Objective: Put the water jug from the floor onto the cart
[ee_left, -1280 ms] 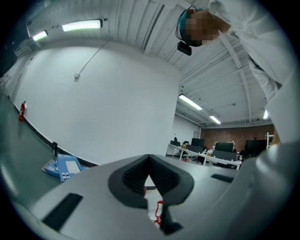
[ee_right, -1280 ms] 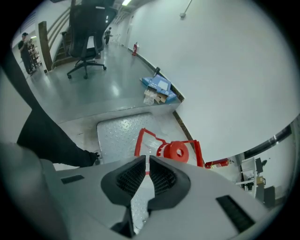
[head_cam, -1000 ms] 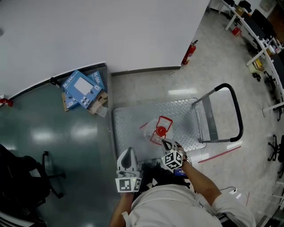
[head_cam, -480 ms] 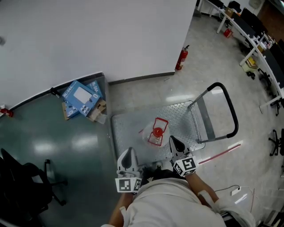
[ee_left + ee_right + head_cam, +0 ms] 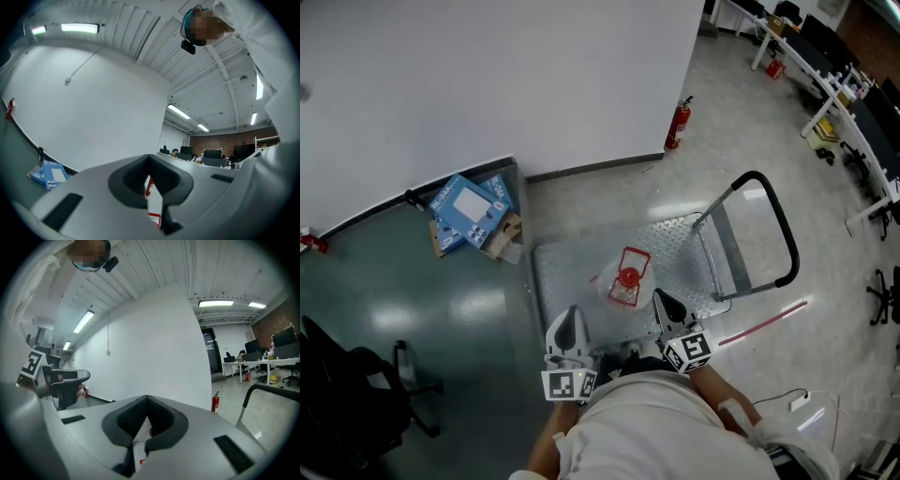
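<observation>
Left hand-held gripper [image 5: 570, 319]: jaws together, nothing held, at the near edge of the cart [image 5: 677, 259]. Water jug [image 5: 624, 277]: set on the cart deck, released. Right hand-held gripper [image 5: 660, 302]: jaws together, empty, drawn back from the jug since a second ago. Placement judged complete.

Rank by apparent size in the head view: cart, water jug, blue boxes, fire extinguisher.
1. cart
2. blue boxes
3. water jug
4. fire extinguisher; it stands farther from the camera, so its real size against the jug is unsure.
</observation>
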Demonstrator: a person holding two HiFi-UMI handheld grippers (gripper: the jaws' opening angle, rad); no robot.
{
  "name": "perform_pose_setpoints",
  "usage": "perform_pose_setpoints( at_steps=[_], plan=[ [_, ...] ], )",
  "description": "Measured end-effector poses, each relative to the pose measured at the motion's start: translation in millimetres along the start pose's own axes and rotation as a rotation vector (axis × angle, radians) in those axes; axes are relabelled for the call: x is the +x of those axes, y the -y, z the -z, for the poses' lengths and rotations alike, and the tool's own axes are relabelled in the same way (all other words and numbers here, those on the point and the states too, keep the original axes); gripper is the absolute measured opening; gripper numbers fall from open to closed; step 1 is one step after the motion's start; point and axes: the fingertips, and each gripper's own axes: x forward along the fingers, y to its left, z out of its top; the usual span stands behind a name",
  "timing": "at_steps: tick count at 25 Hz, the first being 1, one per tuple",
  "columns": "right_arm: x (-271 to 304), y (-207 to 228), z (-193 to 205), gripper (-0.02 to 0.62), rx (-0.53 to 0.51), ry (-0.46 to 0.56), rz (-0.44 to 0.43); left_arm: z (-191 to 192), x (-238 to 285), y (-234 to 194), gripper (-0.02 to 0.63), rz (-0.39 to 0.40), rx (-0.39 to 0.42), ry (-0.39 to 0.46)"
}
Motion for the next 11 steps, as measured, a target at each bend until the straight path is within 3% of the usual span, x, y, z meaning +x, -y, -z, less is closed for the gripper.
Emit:
perform_pose_setpoints(
  at_steps=[11],
  plan=[
    [-7.0, -3.3, 1.5, 0.012, 0.009, -0.008, -0.017, -0.4, -4.5, 4.2, 0.003, -0.004, 0.0, -0.002]
  ],
)
